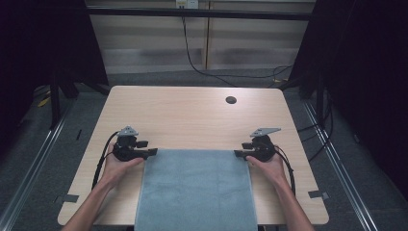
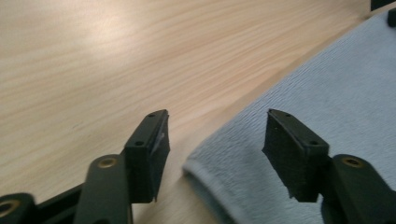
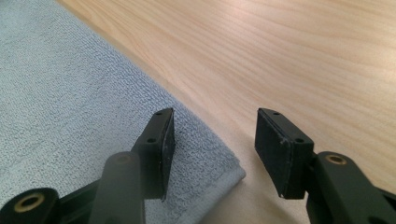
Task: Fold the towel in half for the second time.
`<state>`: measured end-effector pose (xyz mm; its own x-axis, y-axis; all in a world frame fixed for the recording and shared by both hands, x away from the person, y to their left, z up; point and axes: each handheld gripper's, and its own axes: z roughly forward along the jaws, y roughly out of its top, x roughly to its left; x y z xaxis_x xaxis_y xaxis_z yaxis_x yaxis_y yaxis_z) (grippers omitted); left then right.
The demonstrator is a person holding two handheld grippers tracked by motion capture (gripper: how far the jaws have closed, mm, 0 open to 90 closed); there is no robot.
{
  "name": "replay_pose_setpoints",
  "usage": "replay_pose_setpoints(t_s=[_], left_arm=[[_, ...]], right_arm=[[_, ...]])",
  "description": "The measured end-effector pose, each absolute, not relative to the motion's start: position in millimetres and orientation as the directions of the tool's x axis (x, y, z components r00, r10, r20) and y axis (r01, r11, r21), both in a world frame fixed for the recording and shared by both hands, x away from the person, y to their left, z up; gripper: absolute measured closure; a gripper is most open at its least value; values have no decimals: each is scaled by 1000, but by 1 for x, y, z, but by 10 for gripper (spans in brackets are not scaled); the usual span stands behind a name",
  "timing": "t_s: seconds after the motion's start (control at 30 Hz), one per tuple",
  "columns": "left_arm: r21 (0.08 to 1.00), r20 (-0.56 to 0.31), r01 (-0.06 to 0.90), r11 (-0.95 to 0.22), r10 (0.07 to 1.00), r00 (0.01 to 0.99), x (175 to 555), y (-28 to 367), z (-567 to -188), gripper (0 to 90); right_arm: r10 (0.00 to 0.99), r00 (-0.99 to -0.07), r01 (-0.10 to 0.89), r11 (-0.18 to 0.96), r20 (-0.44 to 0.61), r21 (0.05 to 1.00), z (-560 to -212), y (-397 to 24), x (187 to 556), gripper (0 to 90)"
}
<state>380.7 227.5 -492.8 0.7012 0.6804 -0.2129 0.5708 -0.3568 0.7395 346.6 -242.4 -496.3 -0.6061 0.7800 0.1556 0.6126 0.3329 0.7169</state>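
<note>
Material: a grey-blue terry towel (image 1: 197, 190) lies flat on a light wooden table (image 1: 192, 113), and its near end hangs over the edge on the person's side.
Where the towel is: in the middle of the near half of the table, with its far edge running straight between the two grippers.
Left gripper: the left gripper (image 1: 149, 153) is low at the far left corner of the towel; in the left gripper view its jaws stand apart, the corner (image 2: 196, 163) lies between them, one jaw is over bare wood and the other over the cloth.
Right gripper: the right gripper (image 1: 239, 154) is at the far right corner; in the right gripper view its jaws are also apart, with the corner (image 3: 233, 172) between them.
Grip: neither pair of tongs is closed on the cloth; I cannot tell if the lower tips touch the table.
Step in hand: I judge that both corners are being lined up for a pinch, probably to begin a fold or a lift of the far edge.
Next move: it calls for closing both pairs on the corners together, catching the hem and not only the pile, then lifting evenly so that the edge stays straight.
Risk: a thin corner may slip out if a jaw does not go under it.
Containers: there is no container on the table; there is only a small dark round hole (image 1: 231, 100) in the tabletop near the far side.
</note>
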Motion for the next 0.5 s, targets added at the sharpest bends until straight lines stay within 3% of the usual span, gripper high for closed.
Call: replay_pose_setpoints(t_s=[0.17, 0.33, 0.4, 0.5], left_arm=[[727, -216, 580, -367, 680, 701, 384, 231, -499, 343], [722, -193, 568, -395, 673, 714, 383, 226, -505, 363], [725, -202, 565, -394, 662, 721, 382, 227, -505, 374], [729, -185, 530, -434, 620, 762, 374, 224, -505, 506]], right_arm=[[777, -608, 621, 337, 164, 708, -502, -243, 347, 477], [768, -621, 616, 354, 157, 704, -504, -240, 344, 555], [763, -625, 616, 355, 162, 703, -504, -240, 342, 652], [749, -637, 614, 351, 181, 707, -505, -239, 338, 772]])
